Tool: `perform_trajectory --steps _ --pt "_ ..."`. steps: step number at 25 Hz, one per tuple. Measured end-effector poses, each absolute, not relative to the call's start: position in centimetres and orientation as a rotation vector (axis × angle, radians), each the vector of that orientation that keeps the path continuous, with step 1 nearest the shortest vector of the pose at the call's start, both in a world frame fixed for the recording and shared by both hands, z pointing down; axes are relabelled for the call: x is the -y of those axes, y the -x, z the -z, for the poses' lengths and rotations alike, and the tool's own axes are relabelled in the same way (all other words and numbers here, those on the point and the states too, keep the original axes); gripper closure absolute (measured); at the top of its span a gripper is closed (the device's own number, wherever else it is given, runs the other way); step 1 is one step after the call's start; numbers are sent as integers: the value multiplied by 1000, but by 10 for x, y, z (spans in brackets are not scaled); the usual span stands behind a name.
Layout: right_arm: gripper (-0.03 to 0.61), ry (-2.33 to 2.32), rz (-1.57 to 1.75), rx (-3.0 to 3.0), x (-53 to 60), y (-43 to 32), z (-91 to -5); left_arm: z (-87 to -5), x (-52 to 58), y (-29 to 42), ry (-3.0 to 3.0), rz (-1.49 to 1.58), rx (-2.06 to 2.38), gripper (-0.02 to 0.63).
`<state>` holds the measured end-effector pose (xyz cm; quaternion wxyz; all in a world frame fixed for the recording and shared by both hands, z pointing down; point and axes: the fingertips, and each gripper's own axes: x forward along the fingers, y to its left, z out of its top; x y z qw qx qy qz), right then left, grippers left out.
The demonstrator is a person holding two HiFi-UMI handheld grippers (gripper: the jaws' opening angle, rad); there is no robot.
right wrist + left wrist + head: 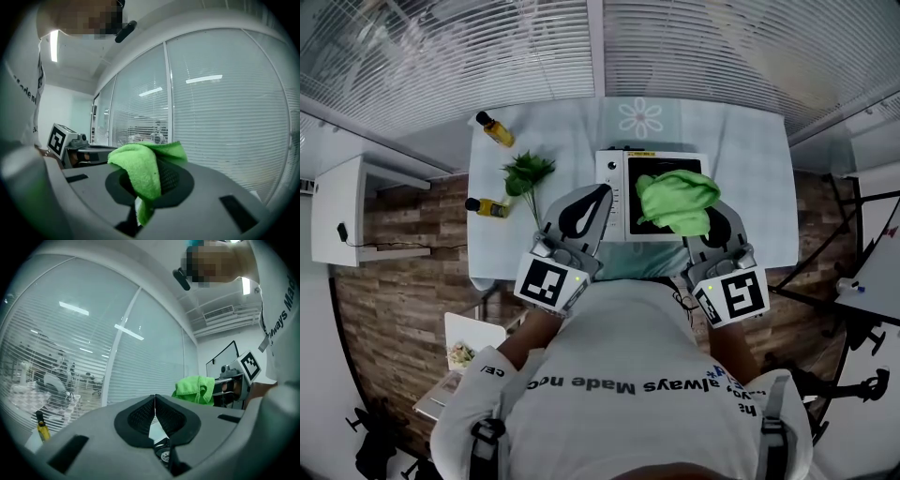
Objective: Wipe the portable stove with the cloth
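The portable stove [661, 167] on the pale desk [750, 159] is largely hidden by the green cloth [678, 202], which is pinched in the right claw [711, 225]; contact between cloth and stove cannot be made out. The stove's left edge is overlapped by the left claw [598, 199], clenched on nothing. A far bottle [496, 129], a near bottle [487, 207] and a leafy plant [528, 173] are seen to the left, and blinds [703, 47] beyond.

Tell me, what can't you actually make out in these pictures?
- Top of the portable stove: head view, largely covered by the green cloth; both gripper views point above it.
- Whether the cloth touches the stove: head view looks steeply down, so no gap shows.
- Label on the far bottle: head view, too small.
- Tips of the right gripper: head view, under the cloth.
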<state>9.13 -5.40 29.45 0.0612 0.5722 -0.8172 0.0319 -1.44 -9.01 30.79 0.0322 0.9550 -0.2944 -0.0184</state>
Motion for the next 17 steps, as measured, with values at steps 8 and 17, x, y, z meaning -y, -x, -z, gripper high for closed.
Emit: perform_trajectory --steps 8,17 --pt "555 -1746 -91 2470 55 -108 -290 -304 87 7 -2935 51 913 601" --pt "555 -1732 -83 2479 51 -113 -286 -300 86 -1 -2927 70 926 601"
